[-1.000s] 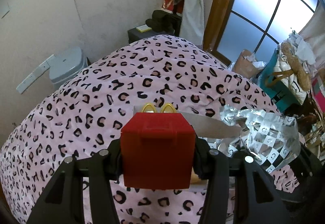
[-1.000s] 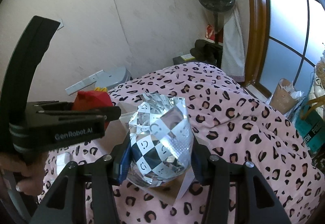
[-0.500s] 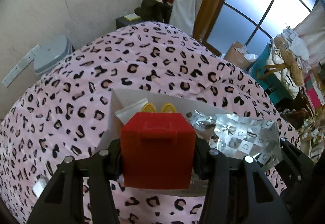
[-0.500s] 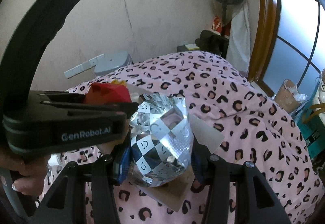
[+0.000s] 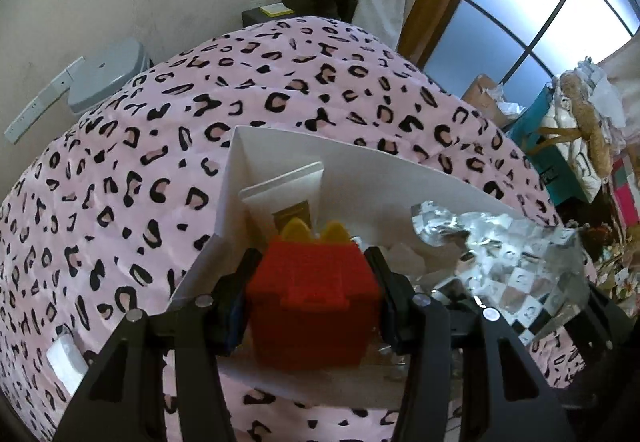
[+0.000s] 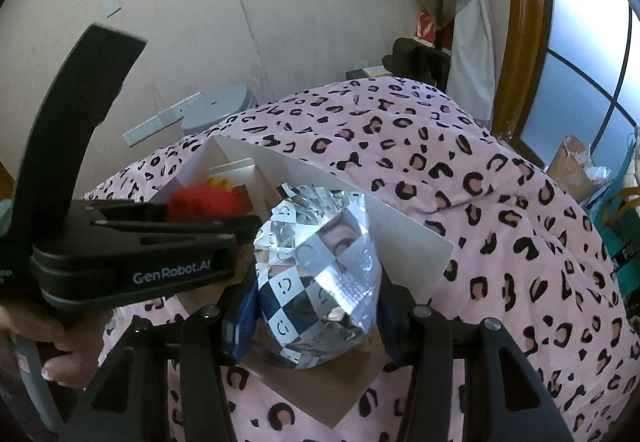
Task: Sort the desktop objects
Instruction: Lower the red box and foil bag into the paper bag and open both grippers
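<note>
A: Left tool (image 5: 312,306) clamps the red box toy (image 5: 314,306), pads on its two flanks, yellow arches on the far side. The white carton (image 5: 372,177) lies directly beneath and beyond it, open, so the toy hangs over the carton's left end.

B: Right tool (image 6: 316,306)?

A: Gripping the crinkled checkered foil bag (image 6: 320,274), its long axis running away from the tool, toward the carton. It sits over the carton's right end. Neither object looks to rest on the carton floor; I cannot tell for sure.

B: Which is nearer to dropping in?

A: My guess, the left; the toy already sits between the carton walls.

B: Differences between views?

A: Left wrist view shows the carton's inside: a white tube (image 5: 288,189) at the far corner. Right wrist view shows the left tool's body and the hand (image 6: 48,346) holding it, plus the brown flap (image 6: 340,390) nearest the carton. Beyond the carton, leopard-print bed cover (image 5: 132,169).
</note>
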The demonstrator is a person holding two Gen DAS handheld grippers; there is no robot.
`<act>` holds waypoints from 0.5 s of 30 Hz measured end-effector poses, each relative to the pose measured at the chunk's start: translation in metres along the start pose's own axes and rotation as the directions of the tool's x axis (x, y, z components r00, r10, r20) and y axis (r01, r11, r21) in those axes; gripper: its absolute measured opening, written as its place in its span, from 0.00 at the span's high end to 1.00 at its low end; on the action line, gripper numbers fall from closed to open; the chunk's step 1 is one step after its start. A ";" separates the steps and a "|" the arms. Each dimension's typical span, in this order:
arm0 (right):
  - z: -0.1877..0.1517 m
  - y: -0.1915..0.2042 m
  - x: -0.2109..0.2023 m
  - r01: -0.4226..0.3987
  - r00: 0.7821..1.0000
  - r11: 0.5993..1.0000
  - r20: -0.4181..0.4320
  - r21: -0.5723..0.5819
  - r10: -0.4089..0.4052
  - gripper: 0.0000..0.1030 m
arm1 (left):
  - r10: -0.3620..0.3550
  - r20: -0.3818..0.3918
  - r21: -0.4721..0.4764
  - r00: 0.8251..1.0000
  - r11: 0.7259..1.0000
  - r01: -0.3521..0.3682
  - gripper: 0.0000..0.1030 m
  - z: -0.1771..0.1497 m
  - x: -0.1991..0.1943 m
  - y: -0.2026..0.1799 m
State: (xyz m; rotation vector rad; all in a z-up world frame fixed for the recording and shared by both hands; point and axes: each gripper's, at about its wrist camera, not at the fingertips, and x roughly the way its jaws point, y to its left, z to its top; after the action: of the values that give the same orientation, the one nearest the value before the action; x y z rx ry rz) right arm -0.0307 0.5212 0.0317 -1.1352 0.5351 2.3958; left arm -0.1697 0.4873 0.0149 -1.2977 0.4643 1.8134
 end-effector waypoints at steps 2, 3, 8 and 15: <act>0.001 -0.001 0.001 -0.005 1.000 1.000 -0.017 0.007 0.005 0.49 | -0.001 0.009 -0.003 1.000 1.000 0.001 0.41 0.001 -0.003 0.000; 0.002 -0.002 0.002 -0.012 1.000 1.000 -0.026 0.014 0.012 0.49 | 0.003 0.016 -0.005 1.000 1.000 -0.003 0.40 0.002 -0.006 0.001; 0.004 -0.006 -0.004 -0.065 0.997 0.995 -0.032 0.076 0.067 0.49 | -0.014 0.038 -0.030 0.999 0.999 0.016 0.39 0.002 -0.023 0.007; 0.019 -0.005 -0.041 -0.093 0.995 0.990 0.049 0.102 0.088 0.49 | 0.026 0.123 -0.070 0.992 0.997 -0.017 0.39 -0.008 -0.070 0.020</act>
State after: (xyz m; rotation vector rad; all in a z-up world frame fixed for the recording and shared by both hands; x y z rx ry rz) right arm -0.0162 0.5262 0.0740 -1.0315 0.7018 2.4325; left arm -0.1729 0.4412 0.0717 -1.2214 0.3515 1.9306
